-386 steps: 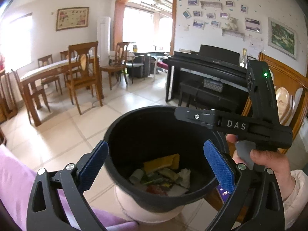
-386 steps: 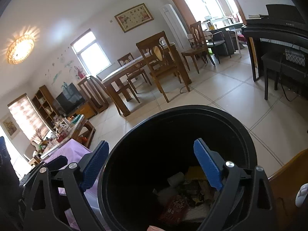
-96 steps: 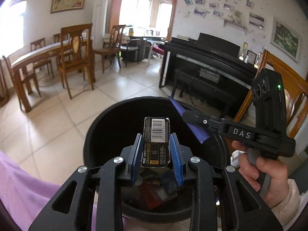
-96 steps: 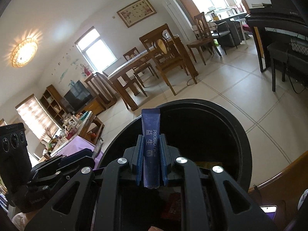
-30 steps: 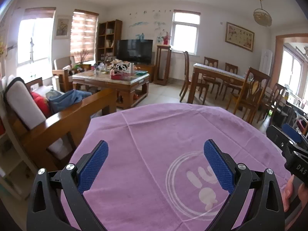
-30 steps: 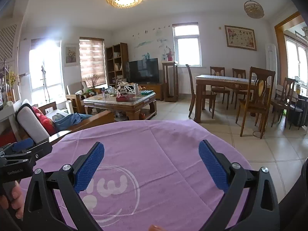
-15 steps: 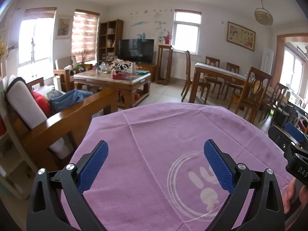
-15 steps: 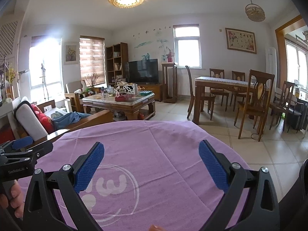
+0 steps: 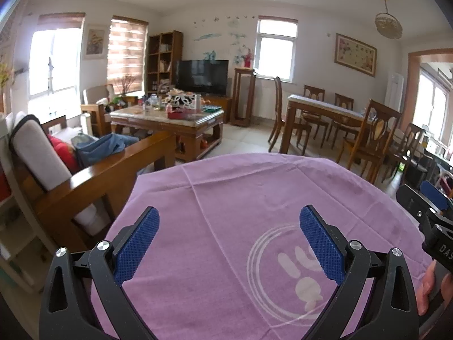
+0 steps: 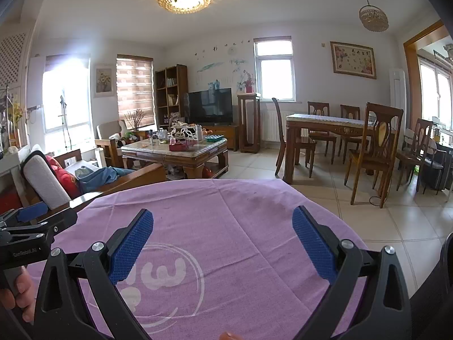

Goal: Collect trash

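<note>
Both grippers hover over a round table under a purple cloth (image 9: 240,204) (image 10: 226,215) printed with a white ring logo (image 9: 297,266). My left gripper (image 9: 229,243) is open, blue pads wide apart, nothing between them. My right gripper (image 10: 222,240) is open too and holds nothing. Each shows in the other's view: the right one (image 9: 427,206) at the right edge, the left one (image 10: 31,221) at the left edge, each with a hand on its handle. No trash and no bin appear in either view.
A wooden sofa (image 9: 93,170) with cushions stands left of the table. Beyond it are a cluttered coffee table (image 9: 170,119), a TV (image 9: 202,76), and a dining table (image 10: 334,130) with chairs (image 10: 373,155) on the tiled floor at the right.
Over the last second both grippers stay open above the cloth, barely moving. Earlier they were shut on a battery pack and a blue sachet above the black bin, which is now out of view.
</note>
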The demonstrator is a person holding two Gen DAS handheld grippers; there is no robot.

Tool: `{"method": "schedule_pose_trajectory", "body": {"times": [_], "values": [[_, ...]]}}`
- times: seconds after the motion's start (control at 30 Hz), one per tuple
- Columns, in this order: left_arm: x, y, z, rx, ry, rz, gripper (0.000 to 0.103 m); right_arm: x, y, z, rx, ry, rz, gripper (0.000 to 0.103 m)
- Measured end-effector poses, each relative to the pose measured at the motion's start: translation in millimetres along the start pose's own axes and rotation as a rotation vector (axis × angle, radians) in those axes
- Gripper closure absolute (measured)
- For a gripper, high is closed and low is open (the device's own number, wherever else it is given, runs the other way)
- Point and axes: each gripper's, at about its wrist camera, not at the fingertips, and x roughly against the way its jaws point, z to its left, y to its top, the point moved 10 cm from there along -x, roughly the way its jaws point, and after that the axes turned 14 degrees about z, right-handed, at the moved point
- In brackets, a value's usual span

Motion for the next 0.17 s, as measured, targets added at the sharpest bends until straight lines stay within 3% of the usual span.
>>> {"method": "schedule_pose_trajectory", "body": {"times": [0.17], "values": [[0.8, 0.2, -0.3, 0.001, 0.0, -0.003, 0.005, 0.8, 2.0, 2.0, -0.004, -0.004, -0.002, 0.005]]}}
